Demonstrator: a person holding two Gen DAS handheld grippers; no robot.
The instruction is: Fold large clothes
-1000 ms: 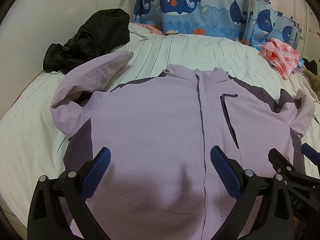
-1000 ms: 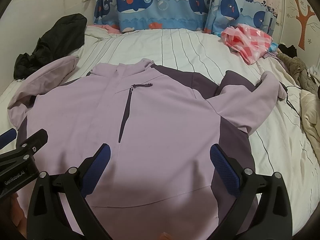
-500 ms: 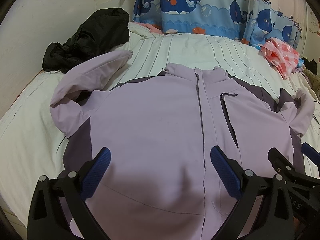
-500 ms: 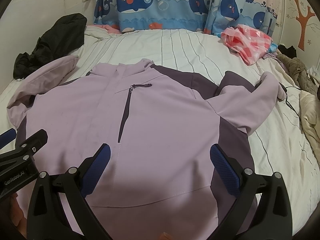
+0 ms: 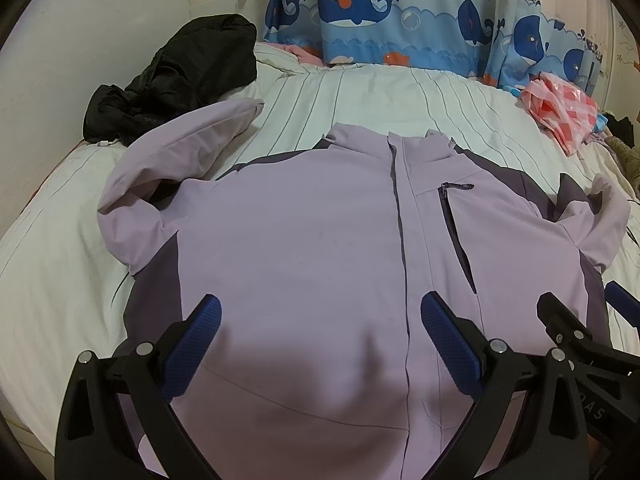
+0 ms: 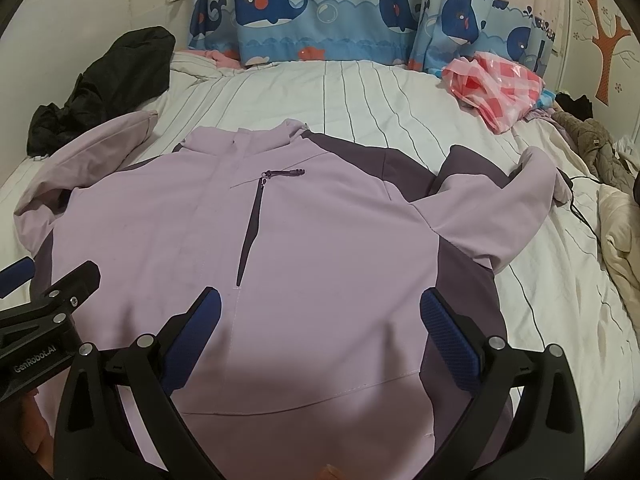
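A large lilac jacket (image 5: 304,240) with dark purple side panels lies flat, front up and zipped, on a white striped bed (image 5: 380,96). It also fills the right wrist view (image 6: 328,248). Its left sleeve (image 5: 168,160) bends up toward the pillow end; its right sleeve (image 6: 500,208) is folded across the right side. My left gripper (image 5: 320,332) is open and empty above the lower front of the jacket. My right gripper (image 6: 320,328) is open and empty above the lower right front. Each gripper shows at the edge of the other's view.
A black garment (image 5: 176,76) lies at the bed's far left corner. A pink checked plastic bag (image 6: 496,84) sits at the far right. Beige clothes (image 6: 600,152) and a black cable (image 6: 576,200) lie along the right edge. A whale curtain (image 5: 400,12) hangs behind.
Both views have shifted very slightly; the jacket and both open grippers stay as they were.
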